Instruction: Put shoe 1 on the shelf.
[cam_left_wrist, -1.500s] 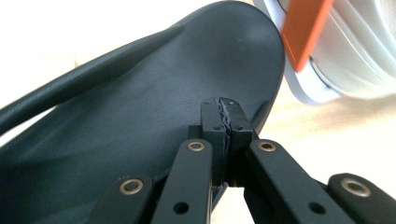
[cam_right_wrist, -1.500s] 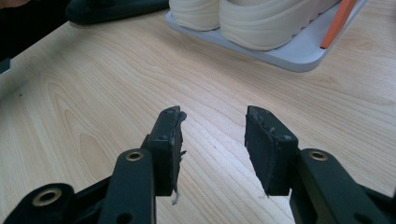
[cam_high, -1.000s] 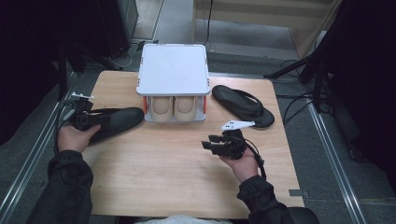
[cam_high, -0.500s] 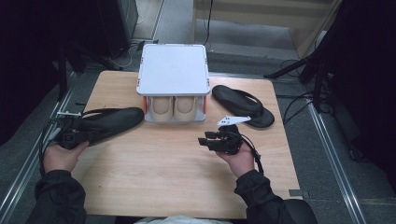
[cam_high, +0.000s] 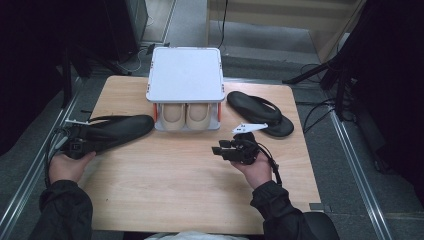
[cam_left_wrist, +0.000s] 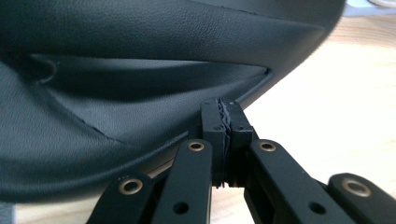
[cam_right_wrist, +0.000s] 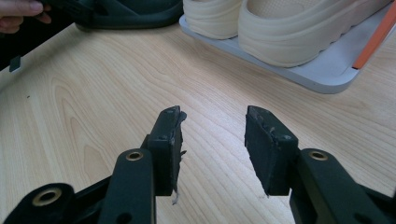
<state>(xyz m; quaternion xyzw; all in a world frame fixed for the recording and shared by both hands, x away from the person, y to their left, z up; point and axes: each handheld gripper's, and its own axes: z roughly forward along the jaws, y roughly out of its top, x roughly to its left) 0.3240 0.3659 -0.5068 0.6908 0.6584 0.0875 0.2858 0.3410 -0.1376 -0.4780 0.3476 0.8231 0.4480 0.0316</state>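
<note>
Your left gripper (cam_high: 80, 145) is clamped on the strap edge of the black rubber flip-flop sandal (cam_high: 117, 131), jaws pressed together on it in the left gripper view. That sandal lies at the left edge of the light wooden table (cam_high: 175, 190), its heel end reaching out over the rim by your left hand (cam_high: 67, 165), its toe just beside the white two-tier shoe rack (cam_high: 185, 75). Your right gripper (cam_high: 225, 149) hovers with its jaws apart and nothing between them, over bare wood in front of the rack. The whole near half of the table is open room. The pair of cream slip-on shoes (cam_high: 186, 116) sits on the rack's lower shelf, and the second black flip-flop sandal (cam_high: 260, 112) lies near the right edge, well apart from the rack.

Compared with a second ago, your left hand has drawn back toward the table's left corner, taking the sandal slightly outward. Your right gripper has shifted a little toward the middle.
</note>
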